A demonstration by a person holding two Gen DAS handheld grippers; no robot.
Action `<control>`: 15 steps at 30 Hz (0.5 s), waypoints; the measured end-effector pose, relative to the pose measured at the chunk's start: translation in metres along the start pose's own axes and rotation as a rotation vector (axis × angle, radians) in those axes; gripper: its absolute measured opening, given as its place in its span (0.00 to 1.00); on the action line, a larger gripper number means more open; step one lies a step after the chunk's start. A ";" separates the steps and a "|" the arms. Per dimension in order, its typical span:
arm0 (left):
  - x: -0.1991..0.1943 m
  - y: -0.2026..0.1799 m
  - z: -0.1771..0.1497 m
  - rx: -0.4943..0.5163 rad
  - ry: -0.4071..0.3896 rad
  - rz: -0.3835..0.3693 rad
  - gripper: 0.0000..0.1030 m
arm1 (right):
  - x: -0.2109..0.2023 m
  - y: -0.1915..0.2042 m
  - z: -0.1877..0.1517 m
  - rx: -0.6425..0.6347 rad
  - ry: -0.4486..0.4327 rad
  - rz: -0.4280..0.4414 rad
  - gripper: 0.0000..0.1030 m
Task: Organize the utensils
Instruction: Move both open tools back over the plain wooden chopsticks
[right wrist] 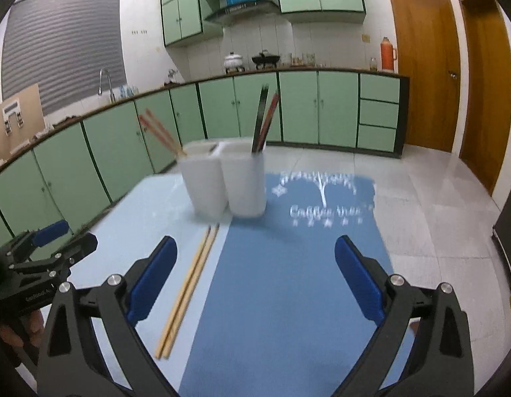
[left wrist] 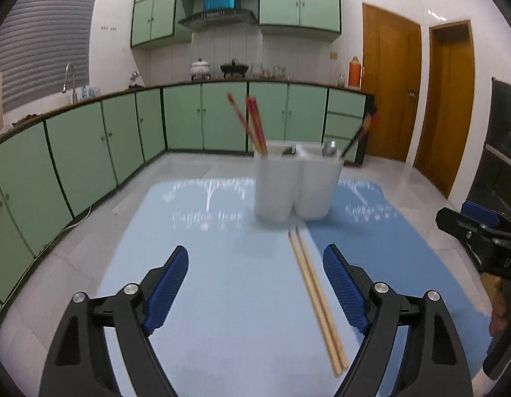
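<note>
A pair of pale wooden chopsticks (left wrist: 316, 301) lies flat on the bench, side by side and touching, along the line where a light blue mat (left wrist: 202, 264) meets a darker blue mat (right wrist: 288, 281). Their far tips end just in front of a white holder (left wrist: 296, 182) with two compartments that stands upright on the mats.

In the holder's left compartment a pair of red chopsticks (left wrist: 252, 122) leans to the left. The right compartment holds dark chopsticks with red on them (right wrist: 265, 119), standing almost upright, and in the left wrist view a metal spoon (left wrist: 330, 149) shows at its rim.

The left claw (left wrist: 255, 281) hovers over the light blue mat with its jaws wide apart and nothing gripped; in its own view the wooden chopsticks run between its blue pads (left wrist: 169, 287), nearer the right one, without touching either. The right claw (right wrist: 255, 278) is also spread wide and empty, over the darker mat, with the wooden chopsticks just beside its left pad. Each claw appears at the edge of the other's view.

Behind the bench stand green cabinets (right wrist: 130, 145) under a counter carrying pots and an orange flask (right wrist: 387, 53).
</note>
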State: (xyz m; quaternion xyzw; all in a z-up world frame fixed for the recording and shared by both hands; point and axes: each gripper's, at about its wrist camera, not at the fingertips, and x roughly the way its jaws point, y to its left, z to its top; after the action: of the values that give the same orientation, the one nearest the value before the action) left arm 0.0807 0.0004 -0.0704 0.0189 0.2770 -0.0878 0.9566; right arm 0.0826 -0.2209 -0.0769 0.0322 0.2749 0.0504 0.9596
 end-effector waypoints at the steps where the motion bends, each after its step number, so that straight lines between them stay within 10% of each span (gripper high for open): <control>1: 0.000 0.000 -0.003 0.002 0.009 0.001 0.80 | 0.001 0.004 -0.007 0.003 0.009 0.002 0.91; 15: -0.001 0.008 -0.049 -0.002 0.070 0.034 0.80 | 0.010 0.044 -0.074 -0.054 0.123 0.037 0.78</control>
State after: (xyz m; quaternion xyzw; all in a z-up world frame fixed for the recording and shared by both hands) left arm 0.0550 0.0132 -0.1116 0.0259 0.3100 -0.0708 0.9477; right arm 0.0485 -0.1739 -0.1411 0.0083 0.3310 0.0774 0.9404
